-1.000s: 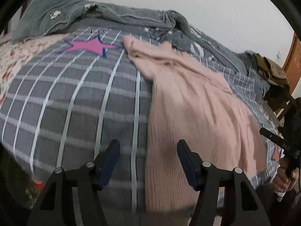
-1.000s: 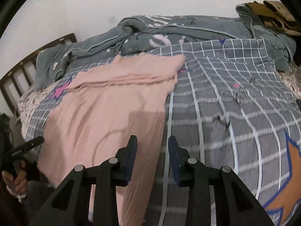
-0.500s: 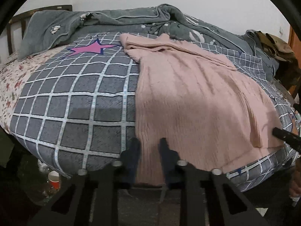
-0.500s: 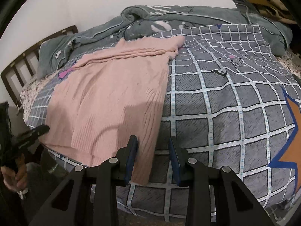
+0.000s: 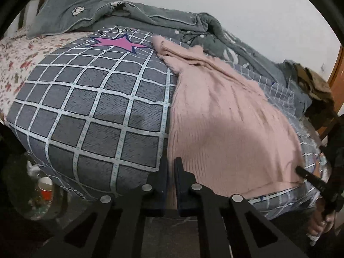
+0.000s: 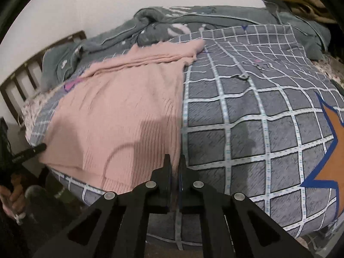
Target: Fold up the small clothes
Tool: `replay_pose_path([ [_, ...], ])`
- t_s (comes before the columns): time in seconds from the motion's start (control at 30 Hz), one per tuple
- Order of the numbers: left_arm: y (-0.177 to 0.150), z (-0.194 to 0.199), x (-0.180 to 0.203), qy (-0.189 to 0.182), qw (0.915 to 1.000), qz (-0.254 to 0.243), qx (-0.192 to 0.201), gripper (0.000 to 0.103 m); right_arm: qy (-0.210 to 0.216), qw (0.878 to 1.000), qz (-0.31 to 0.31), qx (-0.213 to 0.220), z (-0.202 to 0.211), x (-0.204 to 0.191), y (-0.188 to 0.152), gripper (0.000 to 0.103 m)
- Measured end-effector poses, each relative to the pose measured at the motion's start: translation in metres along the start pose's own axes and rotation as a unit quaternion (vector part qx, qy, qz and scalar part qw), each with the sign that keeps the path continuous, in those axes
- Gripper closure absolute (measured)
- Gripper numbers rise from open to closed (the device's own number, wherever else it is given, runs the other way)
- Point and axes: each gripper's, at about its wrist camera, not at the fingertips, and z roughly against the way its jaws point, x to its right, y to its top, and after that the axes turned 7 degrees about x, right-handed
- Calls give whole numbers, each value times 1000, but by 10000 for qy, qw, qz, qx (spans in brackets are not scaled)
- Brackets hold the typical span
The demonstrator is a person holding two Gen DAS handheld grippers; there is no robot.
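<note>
L wrist view: near corner of pink knit garment (image 5: 225, 116) goes in behind left gripper (image 5: 171, 167) fingers; narrow gap betw. them, can't see whether cloth is actually pinched.
R wrist view: same at right gripper (image 6: 175, 165); hem edge runs into the slit betw. fingers, contact hidden by finger bodies.
Garment's far end bunched; sleeves/neck not distinguishable.
Rt of L tool: hand (image 5: 320, 221) cut by frame edge, blurred, mostly behind a black handle.
Left of R tool: other hand (image 6: 13, 195) likewise cut off.
Floor below-left of L tool: red cup (image 5: 45, 188) dim; clutter around it unreadable.
Brown cloth heap (image 6: 301, 2) far rt, cropped.
</note>
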Motion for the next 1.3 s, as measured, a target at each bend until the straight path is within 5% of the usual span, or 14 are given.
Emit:
replay_pose_path([
  [0.2,0,-4,4,-101,9997,-18,-207,91,247,9996,-129,-107,2,-3,-5,84],
  [0.43,-6,-4,11,-307,9992,-70,-243,71,535,9981,-200,-213,-2,-10,-11,76],
  [0.67,-8,-1,14,-236,9995,-113,-171,73,347,9992,10,-175,-4,-19,-12,76],
  [0.83,-12,-2,16,128,9994,-327,-17,90,185,9997,65,-165,-4,-18,-11,87],
  [1.3,-10,-3,10,59,10000,-48,-20,91,238,9995,-133,-129,-3,-17,-12,94],
])
